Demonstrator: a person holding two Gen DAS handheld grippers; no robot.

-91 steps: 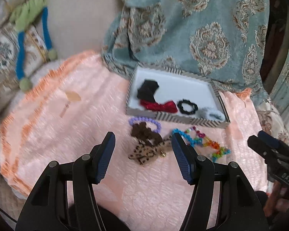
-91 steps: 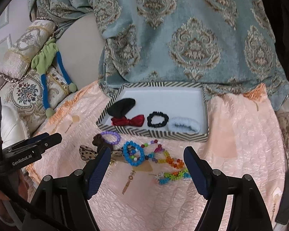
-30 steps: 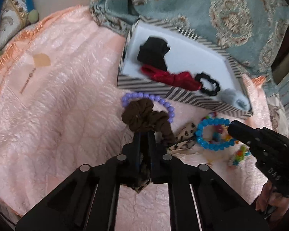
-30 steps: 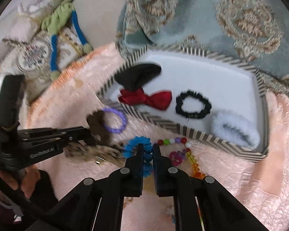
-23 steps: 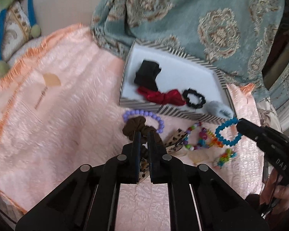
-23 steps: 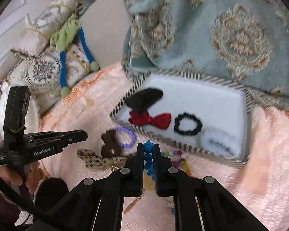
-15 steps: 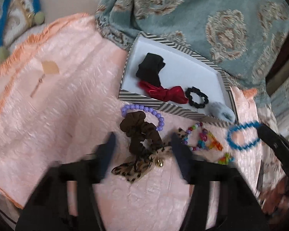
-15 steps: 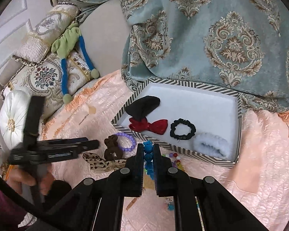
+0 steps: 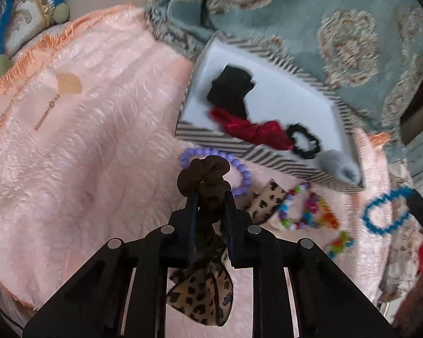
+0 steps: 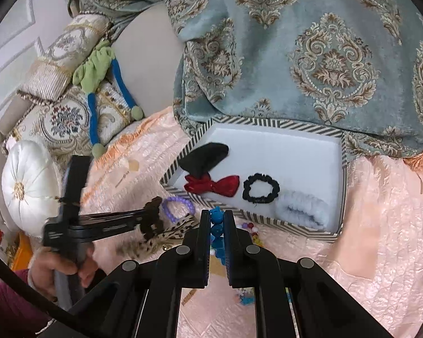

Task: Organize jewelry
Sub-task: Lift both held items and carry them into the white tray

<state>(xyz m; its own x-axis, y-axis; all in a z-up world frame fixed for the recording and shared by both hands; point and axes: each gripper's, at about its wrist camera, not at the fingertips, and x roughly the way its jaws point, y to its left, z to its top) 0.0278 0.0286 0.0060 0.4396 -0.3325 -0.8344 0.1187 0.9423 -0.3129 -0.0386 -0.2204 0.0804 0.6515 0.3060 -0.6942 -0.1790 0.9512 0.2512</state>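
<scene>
Since 0.5 s ago the left gripper (image 9: 210,197), then spread wide above the pile, has closed again: its jaws now pinch the brown scrunchie (image 9: 203,178), with the leopard bow (image 9: 203,290) hanging from it below the fingers. The right gripper (image 10: 217,221) still clamps the blue bead bracelet (image 10: 216,229); the left view shows it off the cloth at 3 o'clock.

Outward: the purple bead bracelet (image 9: 239,169) sits at 1 o'clock, just beyond the scrunchie. The multicolour beads (image 9: 307,211) lie at 3 o'clock on the pink cloth (image 9: 84,155).

The striped tray (image 10: 267,125) at 12–1 o'clock already holds a black bow (image 10: 205,156), red bow (image 10: 211,186), black scrunchie (image 10: 260,188) and grey scrunchie (image 10: 304,209).

Judgement: roughly half done. Two items are in hand, not yet placed; the purple bracelet and multicolour beads remain.
</scene>
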